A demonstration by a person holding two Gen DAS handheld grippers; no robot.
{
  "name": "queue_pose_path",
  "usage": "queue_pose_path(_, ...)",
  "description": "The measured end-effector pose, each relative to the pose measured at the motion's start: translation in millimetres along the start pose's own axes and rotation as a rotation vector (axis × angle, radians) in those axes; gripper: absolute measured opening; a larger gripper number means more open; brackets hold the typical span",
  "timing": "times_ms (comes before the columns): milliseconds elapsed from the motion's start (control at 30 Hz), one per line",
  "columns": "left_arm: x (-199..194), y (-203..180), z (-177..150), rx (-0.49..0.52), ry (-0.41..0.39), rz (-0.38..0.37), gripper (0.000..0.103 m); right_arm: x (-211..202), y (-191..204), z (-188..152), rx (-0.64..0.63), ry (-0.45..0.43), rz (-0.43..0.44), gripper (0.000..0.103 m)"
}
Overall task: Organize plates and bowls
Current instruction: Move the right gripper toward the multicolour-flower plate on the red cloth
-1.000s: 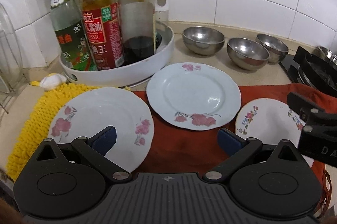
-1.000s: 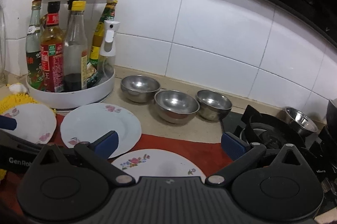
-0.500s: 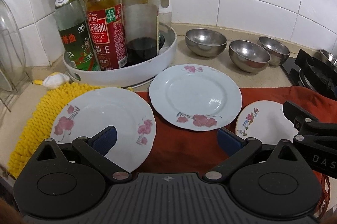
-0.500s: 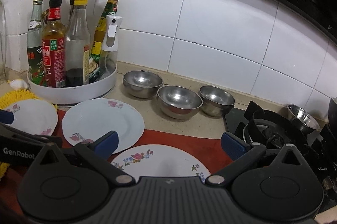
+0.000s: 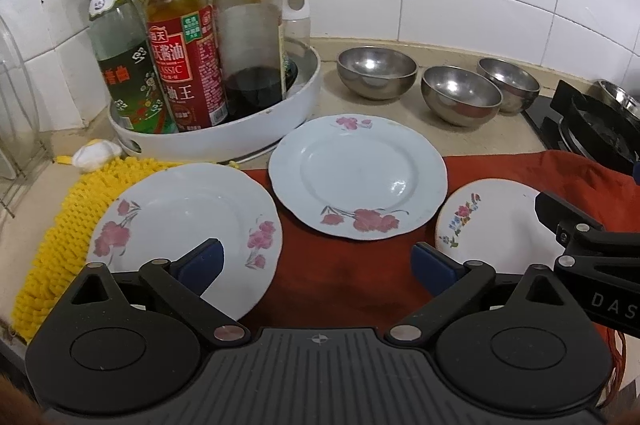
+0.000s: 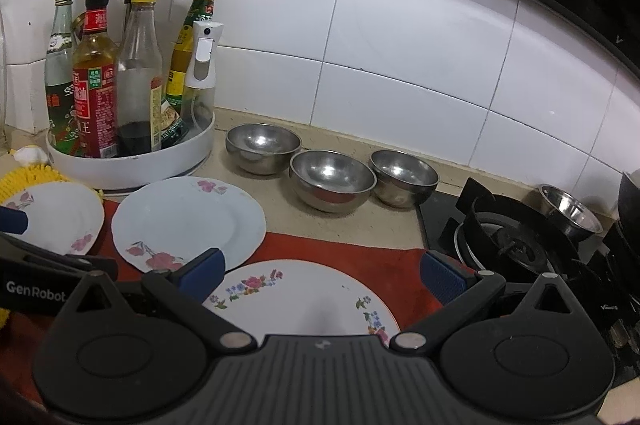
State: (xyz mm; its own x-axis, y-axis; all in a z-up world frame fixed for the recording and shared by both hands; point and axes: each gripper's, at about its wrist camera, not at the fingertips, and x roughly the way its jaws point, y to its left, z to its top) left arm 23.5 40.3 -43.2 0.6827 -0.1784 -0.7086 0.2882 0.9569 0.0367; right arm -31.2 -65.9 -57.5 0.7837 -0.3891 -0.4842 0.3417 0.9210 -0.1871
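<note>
Plates: three, all flat and face up on the counter in a row running left to right. The left plate (image 5: 180, 225) with pink flowers rests partly on a yellow mat (image 5: 60, 237); the middle plate (image 5: 356, 177), also pink-flowered, lies on a red cloth (image 5: 344, 277); the small plate (image 6: 304, 301) with mixed flowers lies on the cloth at the right.
Bowls: three steel bowls (image 6: 332, 179) stand upright, rims up, in a row along the tiled wall behind the plates, close together. A fourth steel bowl (image 6: 570, 211) sits behind the stove (image 6: 512, 241), well apart.
Surroundings: a white two-tier rack (image 5: 224, 133) of bottles stands behind the left plate, just beside the middle plate's rim.
Left gripper (image 5: 316, 261): jaws spread wide, holding nothing, above the cloth between the left and small plates.
Right gripper (image 6: 320, 269): jaws spread wide, holding nothing, above the small plate.
</note>
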Motion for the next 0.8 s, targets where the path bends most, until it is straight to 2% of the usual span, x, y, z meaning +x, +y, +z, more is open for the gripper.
queue_pose_path(433, 11.8, -30.4, 0.7, 0.041, 0.044, -0.057, 0.097, 3.8, -22.1, -11.3, 0.025, 0.052, -0.043, 0.100)
queue_pose_path(633, 21.9, -53.4, 4.7, 0.039, 0.072, -0.055, 0.098, 16.7, -46.7, -13.8, 0.010, 0.064, -0.012, 0.100)
queue_pose_path(800, 30.1, -69.5, 5.0, 0.050, 0.094, -0.035, 0.099, 32.7, -66.8, -18.1, -0.022, 0.080, 0.053, 0.100)
